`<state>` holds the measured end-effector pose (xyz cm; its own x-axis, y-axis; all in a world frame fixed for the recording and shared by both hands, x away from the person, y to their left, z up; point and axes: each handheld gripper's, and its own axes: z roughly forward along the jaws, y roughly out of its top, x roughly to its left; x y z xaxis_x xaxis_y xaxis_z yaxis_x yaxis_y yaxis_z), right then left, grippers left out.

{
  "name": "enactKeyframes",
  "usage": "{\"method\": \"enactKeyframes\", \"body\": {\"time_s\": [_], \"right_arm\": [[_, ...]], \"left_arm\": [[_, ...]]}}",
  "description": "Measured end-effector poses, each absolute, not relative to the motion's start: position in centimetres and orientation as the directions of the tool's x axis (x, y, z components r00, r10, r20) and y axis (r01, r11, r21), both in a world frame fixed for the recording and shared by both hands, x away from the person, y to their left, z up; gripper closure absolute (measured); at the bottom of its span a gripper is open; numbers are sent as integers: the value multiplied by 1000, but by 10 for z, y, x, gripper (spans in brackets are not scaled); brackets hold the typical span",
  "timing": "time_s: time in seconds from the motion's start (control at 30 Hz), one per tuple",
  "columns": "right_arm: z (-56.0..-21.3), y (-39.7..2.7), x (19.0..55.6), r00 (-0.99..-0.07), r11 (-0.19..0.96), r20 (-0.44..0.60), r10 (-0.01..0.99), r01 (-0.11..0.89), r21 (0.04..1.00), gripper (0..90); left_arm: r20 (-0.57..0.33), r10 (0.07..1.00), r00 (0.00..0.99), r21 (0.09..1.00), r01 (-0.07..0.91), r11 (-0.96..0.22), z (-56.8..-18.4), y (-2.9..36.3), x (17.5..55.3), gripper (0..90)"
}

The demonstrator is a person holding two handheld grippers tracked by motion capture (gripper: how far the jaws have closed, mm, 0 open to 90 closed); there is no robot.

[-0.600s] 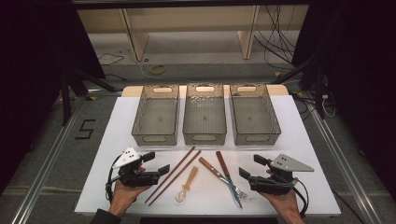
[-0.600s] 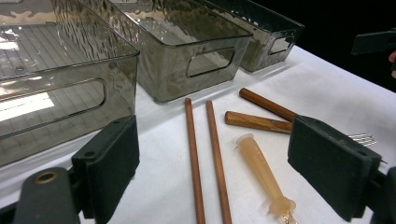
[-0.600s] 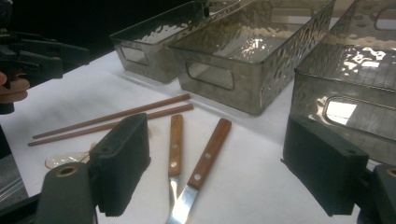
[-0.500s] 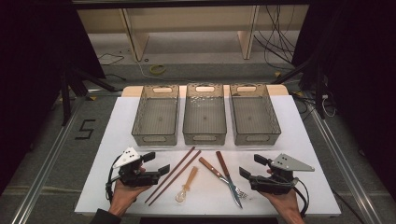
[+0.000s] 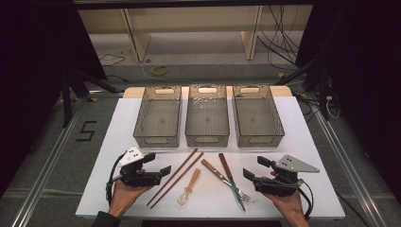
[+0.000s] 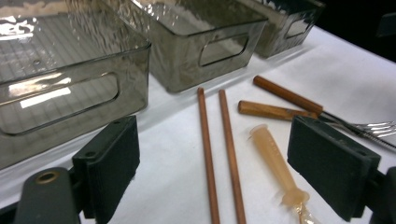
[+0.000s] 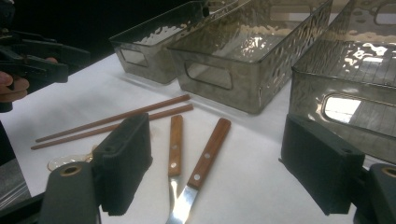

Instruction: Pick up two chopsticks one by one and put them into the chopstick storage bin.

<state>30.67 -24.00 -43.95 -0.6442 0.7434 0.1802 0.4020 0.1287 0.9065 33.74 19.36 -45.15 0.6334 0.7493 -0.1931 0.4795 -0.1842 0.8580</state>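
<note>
Both your left gripper (image 5: pixel 160 165) and right gripper (image 5: pixel 253 169) stand wide and empty. The chopsticks (image 5: pixel 176 177) lie just in front of the middle bin (image 5: pixel 207 140), nearest your left gripper. They look light, stiff and thin, likely to roll, so pinch both together near mid-length.

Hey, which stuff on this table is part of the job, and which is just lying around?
Part of the job:
chopsticks
spoon
knife
fork
three bins
left tool, open
right tool, open

Lying about:
cables on the floor
yellow ring
floor mark "5"
</note>
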Motion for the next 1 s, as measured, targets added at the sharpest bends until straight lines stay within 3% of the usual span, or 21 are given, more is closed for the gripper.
{"method": "enactKeyframes", "body": {"time_s": [0.27,0.57,1.0], "right_arm": [[-439,-239,307,-646,144,173,743,407,902,253],[-440,-237,308,-656,162,168,736,412,897,259],[-440,-236,308,-660,173,164,733,414,894,263]], "left_arm": [[-169,763,624,792,547,-272,-447,188,347,205],[-141,760,634,637,646,-420,-444,168,363,254],[-95,754,650,445,705,-552,-451,145,378,421]]}}
